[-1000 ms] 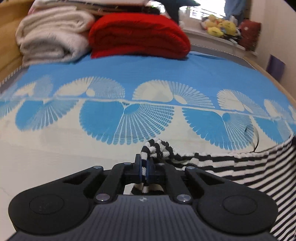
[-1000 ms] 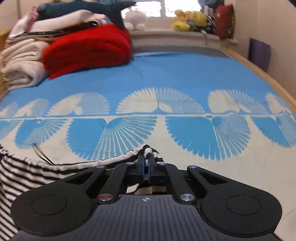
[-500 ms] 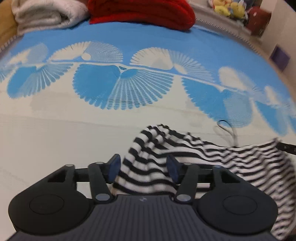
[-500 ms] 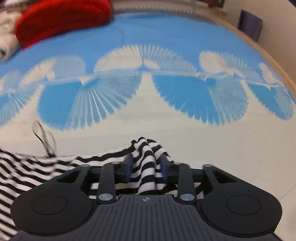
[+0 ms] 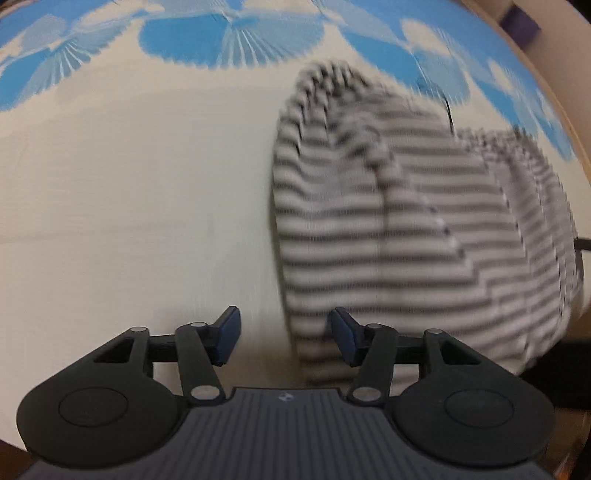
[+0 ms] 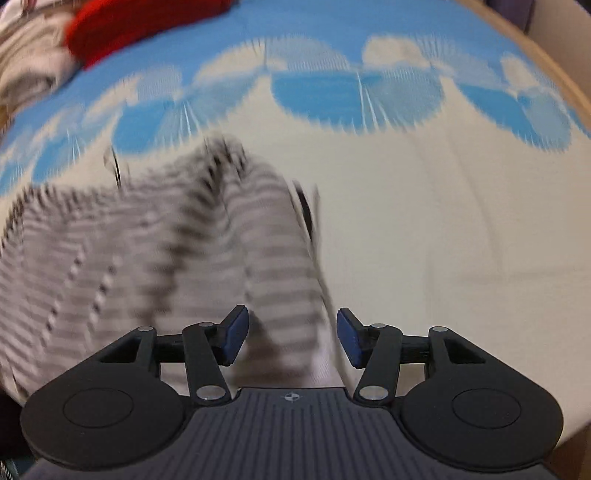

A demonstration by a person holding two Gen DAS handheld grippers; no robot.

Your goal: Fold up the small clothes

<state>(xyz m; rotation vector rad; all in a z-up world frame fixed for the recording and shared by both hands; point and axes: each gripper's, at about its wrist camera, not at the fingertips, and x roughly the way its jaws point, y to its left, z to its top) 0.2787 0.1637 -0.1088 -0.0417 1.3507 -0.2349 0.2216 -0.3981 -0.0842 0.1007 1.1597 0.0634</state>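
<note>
While the striped garment (image 5: 406, 229) lies in a loose heap on the bed cover (image 5: 129, 184), its edge reaches in between the jaws of both grippers, but no pad presses on it. On the left gripper (image 5: 282, 338) the jaws are closing from about half open; on the right gripper (image 6: 291, 339) they are opening. Far beyond the right jaws sits a red blanket (image 6: 129, 26).

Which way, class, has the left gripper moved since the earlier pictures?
Yes. The left gripper has drawn back off the black-and-white striped garment, away from the blue fan-patterned bedspread band.
</note>
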